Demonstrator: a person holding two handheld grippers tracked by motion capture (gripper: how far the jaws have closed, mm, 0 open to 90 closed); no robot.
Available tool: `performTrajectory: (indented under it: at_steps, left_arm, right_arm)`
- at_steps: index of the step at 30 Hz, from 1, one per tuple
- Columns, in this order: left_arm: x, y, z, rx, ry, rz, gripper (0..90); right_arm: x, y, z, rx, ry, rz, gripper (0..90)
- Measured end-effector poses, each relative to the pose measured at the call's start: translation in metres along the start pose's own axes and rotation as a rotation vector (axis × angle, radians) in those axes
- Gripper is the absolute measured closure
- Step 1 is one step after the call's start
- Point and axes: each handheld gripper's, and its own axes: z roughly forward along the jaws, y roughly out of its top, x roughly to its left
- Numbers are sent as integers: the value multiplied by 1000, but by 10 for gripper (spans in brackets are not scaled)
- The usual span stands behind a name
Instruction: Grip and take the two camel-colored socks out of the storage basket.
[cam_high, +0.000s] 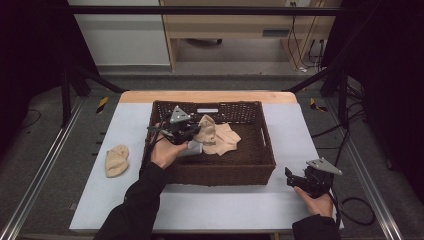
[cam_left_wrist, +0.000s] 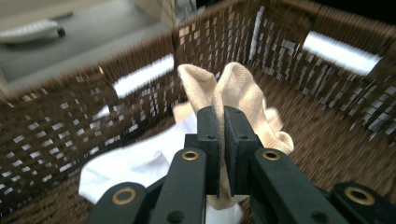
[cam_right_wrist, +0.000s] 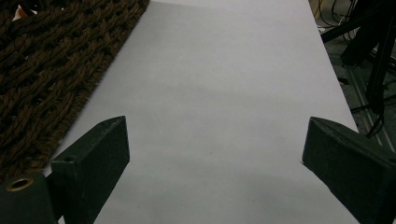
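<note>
My left gripper (cam_left_wrist: 223, 122) is clamped tight on a beige fabric sock (cam_left_wrist: 233, 93), which I hold raised inside the dark brown woven wicker basket (cam_high: 260, 131), near its left half. A flat beige cloth piece (cam_high: 225, 140) lies on the basket floor just right of the held sock, and a white cloth (cam_left_wrist: 140, 163) lies beneath it, close to the near-left wall. The basket walls enclose the gripper on all sides; the left wall stands nearest. A second beige sock (cam_high: 116, 160) rests on the white table sheet (cam_high: 220, 205), well apart to the basket's left. My right gripper (cam_right_wrist: 215, 154) has its jaws spread wide and empty over bare sheet beside the basket's right front corner, near the table's right edge.
</note>
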Motion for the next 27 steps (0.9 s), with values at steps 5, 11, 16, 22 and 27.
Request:
performTrajectory:
  at_steps: [5,11,16,22,27]
  left_arm:
    - [9,-12,34,152,48,17,845]
    - [18,-18,42,201,37,-10,820]
    - [22,-20,46,119,66,-15,495]
    - [23,-21,52,144,29,-23,537]
    - [19,-19,48,178,15,-30,801]
  right_arm:
    - [0,0,0,2,1,-3,76]
    - [0,0,1,3,3,-5,76]
    - [0,0,1,1,3,-4,76]
    - [0,0,1,2,3,-3,75]
    - [0,0,1,2,5,-1,75]
